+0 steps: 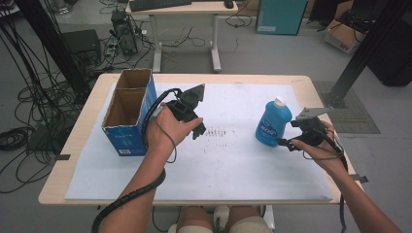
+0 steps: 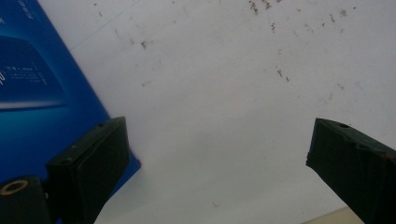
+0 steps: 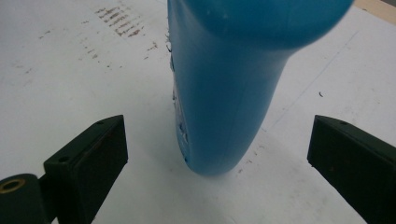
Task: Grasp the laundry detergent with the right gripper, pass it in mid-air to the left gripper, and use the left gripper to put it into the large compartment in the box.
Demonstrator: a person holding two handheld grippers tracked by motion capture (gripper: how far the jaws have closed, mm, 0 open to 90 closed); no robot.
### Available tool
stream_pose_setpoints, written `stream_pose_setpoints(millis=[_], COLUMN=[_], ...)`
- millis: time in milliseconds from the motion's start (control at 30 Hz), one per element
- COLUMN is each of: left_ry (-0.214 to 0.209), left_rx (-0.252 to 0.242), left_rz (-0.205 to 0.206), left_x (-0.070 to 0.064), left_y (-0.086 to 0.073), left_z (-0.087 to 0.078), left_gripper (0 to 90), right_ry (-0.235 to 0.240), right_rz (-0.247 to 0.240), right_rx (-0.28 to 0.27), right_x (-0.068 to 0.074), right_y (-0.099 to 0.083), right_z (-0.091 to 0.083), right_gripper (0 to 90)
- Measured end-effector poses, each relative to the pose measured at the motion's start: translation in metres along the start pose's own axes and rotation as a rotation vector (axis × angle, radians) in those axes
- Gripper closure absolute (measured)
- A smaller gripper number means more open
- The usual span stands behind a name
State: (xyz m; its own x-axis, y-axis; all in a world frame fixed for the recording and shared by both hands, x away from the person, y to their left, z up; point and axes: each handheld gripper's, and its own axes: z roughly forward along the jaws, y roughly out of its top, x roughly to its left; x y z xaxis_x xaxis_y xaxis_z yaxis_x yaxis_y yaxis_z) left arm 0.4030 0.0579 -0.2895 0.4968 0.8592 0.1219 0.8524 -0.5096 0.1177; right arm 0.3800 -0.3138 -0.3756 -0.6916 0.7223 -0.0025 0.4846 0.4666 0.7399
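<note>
A white sheet [image 1: 233, 160] covers the pale wooden table [image 1: 73, 145] above a cable-strewn grey floor. The blue plastic bottle [image 1: 273, 124] stands upright at the right, white cap uppermost, between the right gripper's [image 1: 285, 141] spread jaws. The left gripper [image 2: 217, 154], jaws wide and empty, hovers beside the blue cardboard box [image 1: 127, 109].

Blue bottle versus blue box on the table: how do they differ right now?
The bottle is closed with a white cap; the box is open-topped, showing brown cardboard compartments inside. The bottle is rounded and narrow; the box is square-edged and bulkier. The bottle stands in front of the right gripper, between its open jaws; the box stands just beside the left gripper, outside its open jaws. Both are blue and upright on the white sheet.
</note>
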Motion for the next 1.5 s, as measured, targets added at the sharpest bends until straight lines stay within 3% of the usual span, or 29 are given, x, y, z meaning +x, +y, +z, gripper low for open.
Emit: stream_pose_setpoints(millis=[767, 1500], left_ry=[0.001, -0.004], left_rx=[0.0, -0.003], left_rz=[0.001, 0.001], left_x=[0.001, 0.0], left_y=[-0.002, -0.002], left_z=[0.0, -0.002], left_gripper=[6.1, 6.1], right_ry=[-0.007, 0.006], right_rz=[-0.02, -0.004], right_rx=[-0.084, -0.156], right_x=[-0.001, 0.0], right_y=[-0.003, -0.008], right_z=[0.024, 0.03], right_gripper=[3.7, 2.2])
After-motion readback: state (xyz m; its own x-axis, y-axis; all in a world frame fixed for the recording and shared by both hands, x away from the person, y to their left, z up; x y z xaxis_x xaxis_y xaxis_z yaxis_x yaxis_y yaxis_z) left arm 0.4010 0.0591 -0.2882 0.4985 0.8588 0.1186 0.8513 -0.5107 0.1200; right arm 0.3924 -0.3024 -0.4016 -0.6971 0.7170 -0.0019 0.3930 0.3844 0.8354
